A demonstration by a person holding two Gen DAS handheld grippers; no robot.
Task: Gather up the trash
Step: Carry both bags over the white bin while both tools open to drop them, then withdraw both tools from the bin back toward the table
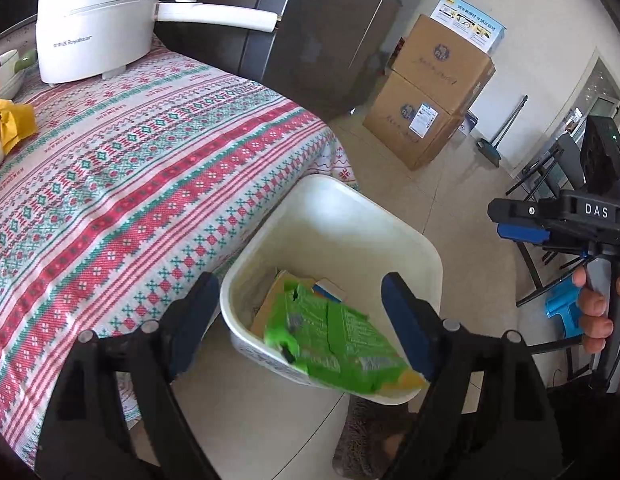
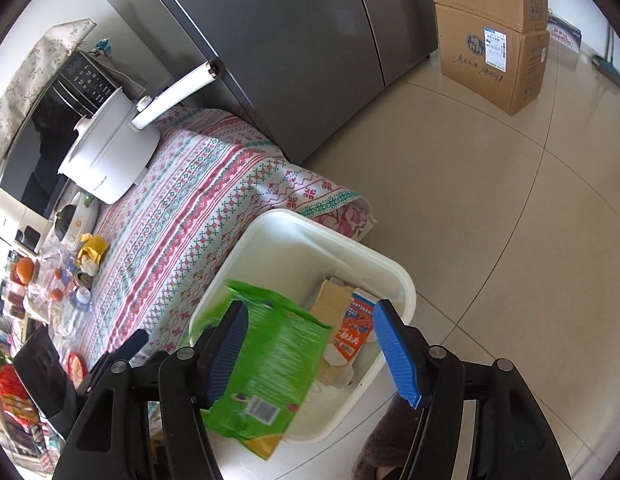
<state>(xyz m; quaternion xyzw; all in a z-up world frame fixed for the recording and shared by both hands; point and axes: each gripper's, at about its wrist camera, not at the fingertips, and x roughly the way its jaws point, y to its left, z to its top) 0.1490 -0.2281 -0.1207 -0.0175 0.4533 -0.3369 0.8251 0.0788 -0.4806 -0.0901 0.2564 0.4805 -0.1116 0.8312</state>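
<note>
- Where writing can be read, the white electric pot point(image 1: 95, 24) at the far left of the counter point(image 1: 149, 152) carries "Royalstar" in small grey letters, and the patterned tablecloth repeats a woven word too small to make out.
- Beside the pot's near side lies a crumpled yellow wrapper point(image 1: 13, 124) on the cloth.
- Further right, the left claw point(image 1: 299, 320) stands wide, its dark blue pads apart, over a white bin point(image 1: 390, 216) on the floor against the counter's edge.
- Between those pads is a green snack bag point(image 1: 334, 340), creased and torn along one side, with small white print and a yellow corner; that corner looks to be just at the right-hand pad, though whether they touch I cannot tell.
- Seen from the right wrist, the same bag point(image 2: 269, 360) shows a barcode and overhangs the bin's near rim, its upper half above the bin.
- The right claw point(image 2: 310, 348) is also wide; its left pad overlaps the bag's edge, its right pad is well clear.
- Inside the bin lies an orange and white carton point(image 2: 352, 332) with Chinese lettering, beside brown cardboard.
- At the far right, the other claw's black body reads "DAS".
- Stacked cardboard boxes point(image 1: 430, 92) by the wall bear handwritten-style Chinese script and a shipping label.
</note>
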